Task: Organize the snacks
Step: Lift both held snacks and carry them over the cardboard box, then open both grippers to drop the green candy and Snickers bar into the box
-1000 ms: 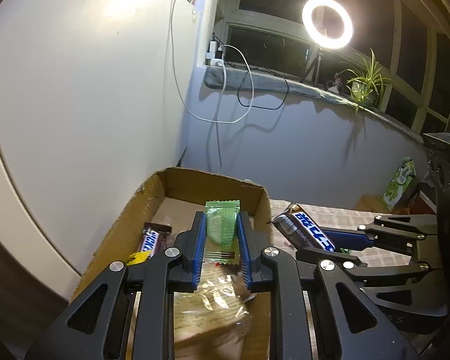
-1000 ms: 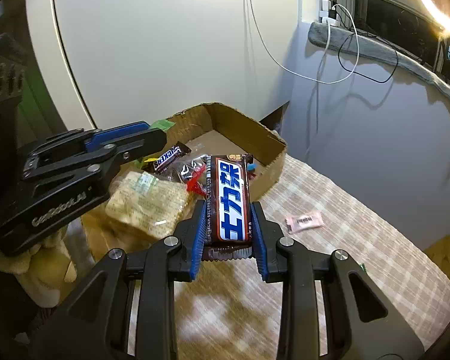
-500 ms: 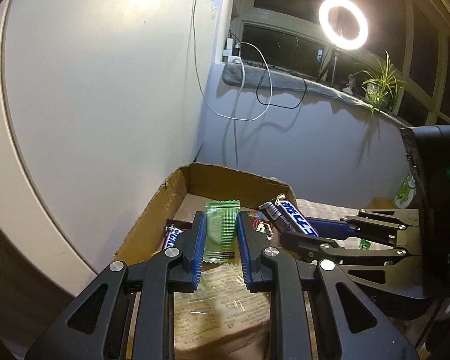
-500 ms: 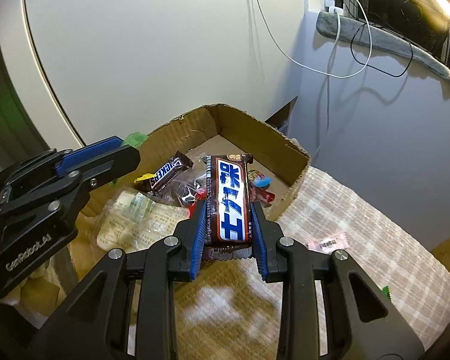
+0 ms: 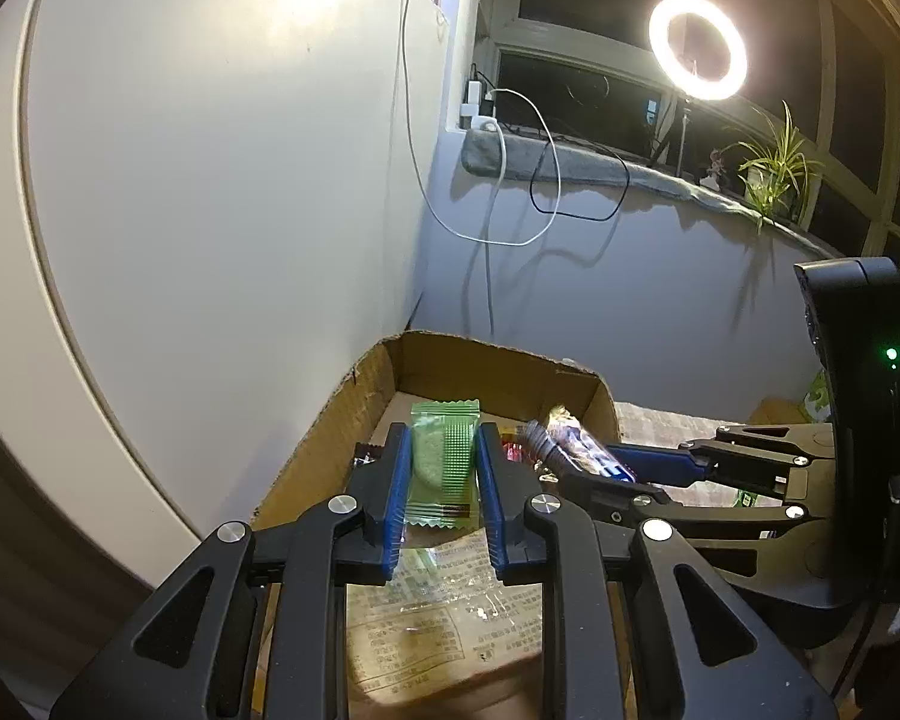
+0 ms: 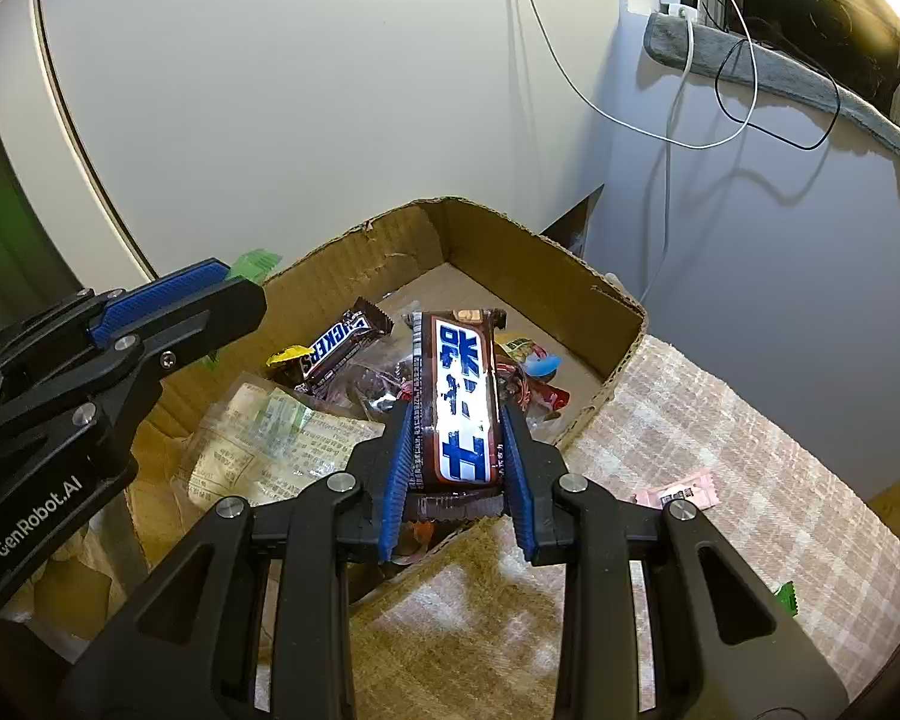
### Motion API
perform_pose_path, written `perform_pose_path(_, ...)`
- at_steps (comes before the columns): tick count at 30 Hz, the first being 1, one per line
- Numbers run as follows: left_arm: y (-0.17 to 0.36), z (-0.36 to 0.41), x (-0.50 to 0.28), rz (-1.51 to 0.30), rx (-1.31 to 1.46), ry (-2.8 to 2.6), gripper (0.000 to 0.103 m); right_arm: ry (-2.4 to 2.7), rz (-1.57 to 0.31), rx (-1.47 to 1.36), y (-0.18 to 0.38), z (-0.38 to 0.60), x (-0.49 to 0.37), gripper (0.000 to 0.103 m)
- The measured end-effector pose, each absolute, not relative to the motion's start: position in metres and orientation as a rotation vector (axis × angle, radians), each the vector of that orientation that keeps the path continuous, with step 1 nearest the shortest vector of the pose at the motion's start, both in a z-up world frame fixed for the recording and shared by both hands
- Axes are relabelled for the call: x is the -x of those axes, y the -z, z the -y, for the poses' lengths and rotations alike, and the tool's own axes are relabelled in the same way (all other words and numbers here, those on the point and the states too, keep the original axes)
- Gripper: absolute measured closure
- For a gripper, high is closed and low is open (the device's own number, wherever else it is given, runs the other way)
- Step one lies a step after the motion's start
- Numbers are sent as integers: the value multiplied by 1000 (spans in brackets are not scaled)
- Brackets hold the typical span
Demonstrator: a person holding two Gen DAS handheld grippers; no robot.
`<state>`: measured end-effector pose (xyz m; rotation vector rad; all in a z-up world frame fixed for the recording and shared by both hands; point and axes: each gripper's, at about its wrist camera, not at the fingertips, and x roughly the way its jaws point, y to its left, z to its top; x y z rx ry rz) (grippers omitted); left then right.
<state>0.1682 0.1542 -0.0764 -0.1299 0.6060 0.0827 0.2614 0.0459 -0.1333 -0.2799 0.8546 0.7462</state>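
Observation:
My left gripper [image 5: 442,468] is shut on a green snack packet [image 5: 441,456] and holds it over the open cardboard box [image 5: 354,414]. My right gripper [image 6: 456,438] is shut on a brown Snickers bar with blue lettering [image 6: 457,402], held over the near edge of the same box [image 6: 540,264]. The box holds a second Snickers bar [image 6: 339,348], a clear cracker bag [image 6: 270,438] and several small wrapped sweets. The left gripper also shows in the right wrist view [image 6: 168,312], and the right gripper in the left wrist view [image 5: 624,465].
A checked tablecloth [image 6: 720,468] covers the table right of the box. A pink sachet [image 6: 681,495] and a green packet [image 6: 786,597] lie on it. White and grey walls stand close behind the box. A windowsill [image 5: 600,162] carries cables, a ring light and a plant.
Both grippers have moved in over the box with their snacks still held. The Snickers bar now hangs over the box's contents rather than in front of it.

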Motion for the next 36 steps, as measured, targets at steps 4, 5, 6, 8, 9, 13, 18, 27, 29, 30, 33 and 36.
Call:
perform_pose_path(4, 77, -155, -168, -606, 125, -89, 82, -740, -844, 282, 131, -45, -260, 73)
perform_pose_path(5, 78, -155, -168, -607, 125, -90, 81, -737, -842, 285, 131, -45, -260, 73)
perform_pose_path(6, 78, -156, -169, -608, 124, -92, 78, -733, -841, 289, 131, -44, -260, 71)
perform_pose_path(8, 78, -157, -168, -604, 124, -98, 64, -722, -835, 293, 131, -43, -260, 56)
perform_pose_path(9, 77, -157, -168, -600, 125, -103, 60, -715, -829, 295, 130, -42, -260, 44)
perform_pose_path(13, 76, -158, -167, -590, 126, -109, 57, -697, -810, 300, 128, -40, -259, 34)
perform_pose_path(18, 77, -157, -168, -590, 119, -112, 49, -678, -791, 315, 126, -38, -258, 19)
perform_pose_path(27, 74, -155, -167, -574, 117, -112, 37, -659, -795, 339, 125, -32, -256, 18)
perform_pose_path(29, 74, -153, -168, -574, 114, -108, 37, -656, -794, 342, 125, -29, -255, 18)
perform_pose_path(30, 74, -152, -168, -574, 113, -108, 37, -653, -796, 343, 124, -27, -255, 18)
perform_pose_path(33, 73, -149, -168, -571, 110, -104, 37, -647, -792, 341, 123, -22, -254, 18)
perform_pose_path(36, 72, -145, -169, -570, 106, -101, 37, -640, -788, 334, 120, -15, -255, 18)
